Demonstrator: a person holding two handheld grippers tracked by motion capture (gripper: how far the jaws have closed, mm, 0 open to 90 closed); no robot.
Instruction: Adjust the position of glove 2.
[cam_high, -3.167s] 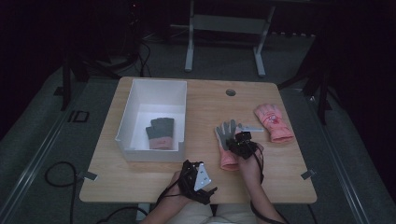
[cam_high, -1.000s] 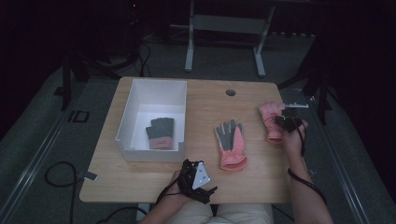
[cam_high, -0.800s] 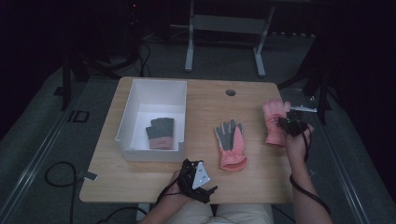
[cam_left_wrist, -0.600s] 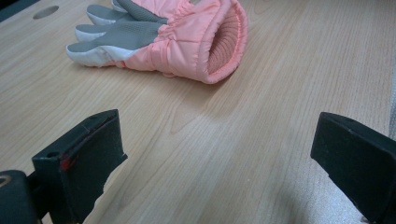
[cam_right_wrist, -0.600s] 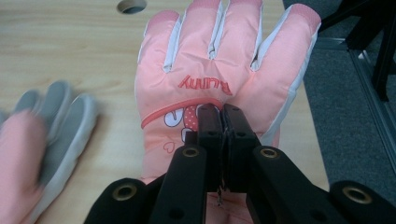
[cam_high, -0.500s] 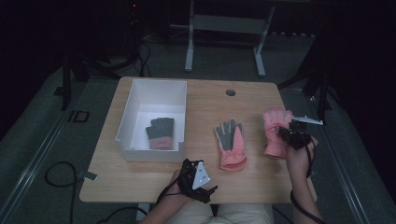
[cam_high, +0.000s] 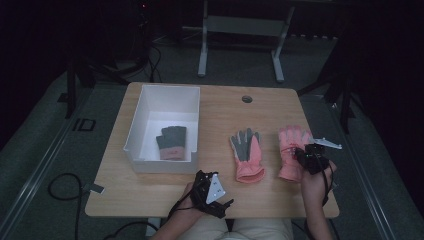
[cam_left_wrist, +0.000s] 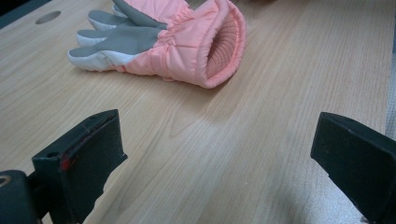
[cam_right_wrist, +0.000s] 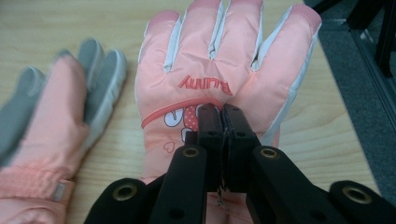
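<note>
A pink glove (cam_high: 290, 142) with a cartoon print (cam_right_wrist: 219, 60) lies back up at the table's right side. My right gripper (cam_high: 306, 157) (cam_right_wrist: 223, 112) is shut on its fabric near the cuff, jaws pressed together. A second pink glove (cam_high: 246, 155) (cam_right_wrist: 51, 107), grey palm up, lies mid-table with its open cuff (cam_left_wrist: 219, 46) toward the front edge. My left gripper (cam_high: 210, 192) (cam_left_wrist: 219, 158) rests low at the front edge, open, with bare wood between its jaws. A dark grey glove (cam_high: 171, 142) lies in the white bin (cam_high: 150, 100).
The wooden table (cam_high: 225, 110) has a cable hole (cam_high: 246, 99) near its far edge. The bin stands at the left half. Dark floor, cables and a metal stand (cam_high: 240, 30) lie beyond the table.
My right gripper left the middle glove, went to the right-hand glove and has pulled it toward the front edge. The left gripper has stayed put.
</note>
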